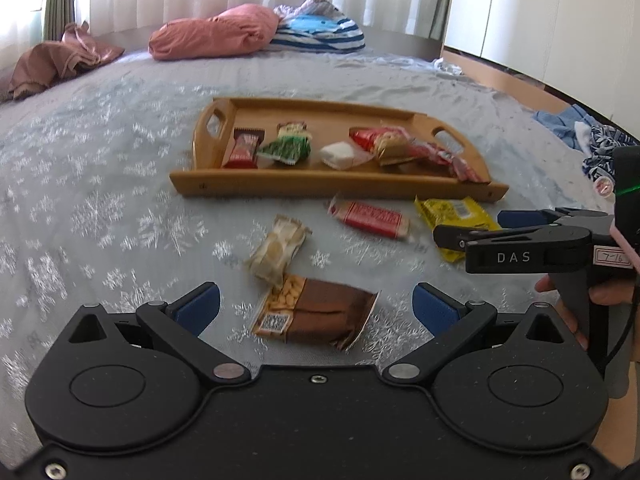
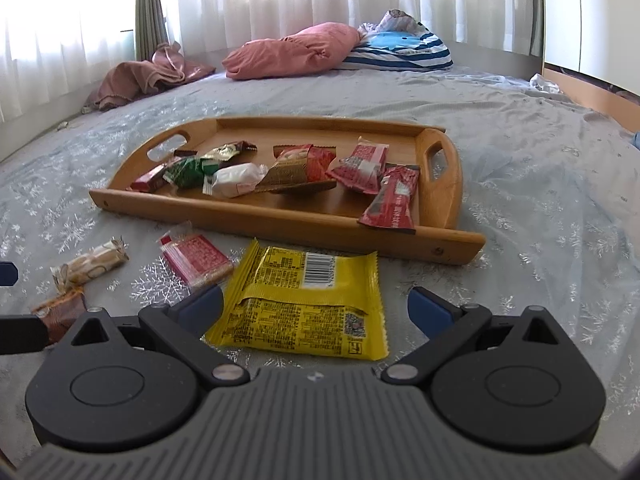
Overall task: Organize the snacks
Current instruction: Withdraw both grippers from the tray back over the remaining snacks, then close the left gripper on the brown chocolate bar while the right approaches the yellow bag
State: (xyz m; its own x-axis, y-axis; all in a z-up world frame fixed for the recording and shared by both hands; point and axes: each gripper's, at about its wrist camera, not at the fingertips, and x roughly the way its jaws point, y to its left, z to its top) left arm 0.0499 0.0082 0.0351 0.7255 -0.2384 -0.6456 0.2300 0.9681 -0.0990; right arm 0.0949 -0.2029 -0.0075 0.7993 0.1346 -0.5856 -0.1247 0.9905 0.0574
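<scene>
A wooden tray point(image 1: 280, 190) point(image 2: 256, 216) lies on the bed and holds several wrapped snacks. In front of it lie a brown snack pack point(image 1: 324, 314) point(image 2: 60, 312), a beige wafer pack point(image 1: 278, 250) point(image 2: 90, 266), a red pack point(image 1: 370, 218) point(image 2: 196, 260) and a yellow pack point(image 1: 452, 212) point(image 2: 304, 304). My left gripper point(image 1: 316, 306) is open, its jaws either side of the brown pack. My right gripper point(image 2: 316, 306) is open, its jaws either side of the yellow pack; it also shows in the left wrist view point(image 1: 472, 228).
The bed has a grey snowflake cover point(image 1: 100, 208) point(image 2: 540, 208). Pink and striped pillows point(image 1: 216, 32) point(image 2: 296, 50) and a brown cloth point(image 1: 52, 64) point(image 2: 136, 76) lie at the far side. Blue clothes point(image 1: 580, 128) lie at the right edge. Curtains hang behind.
</scene>
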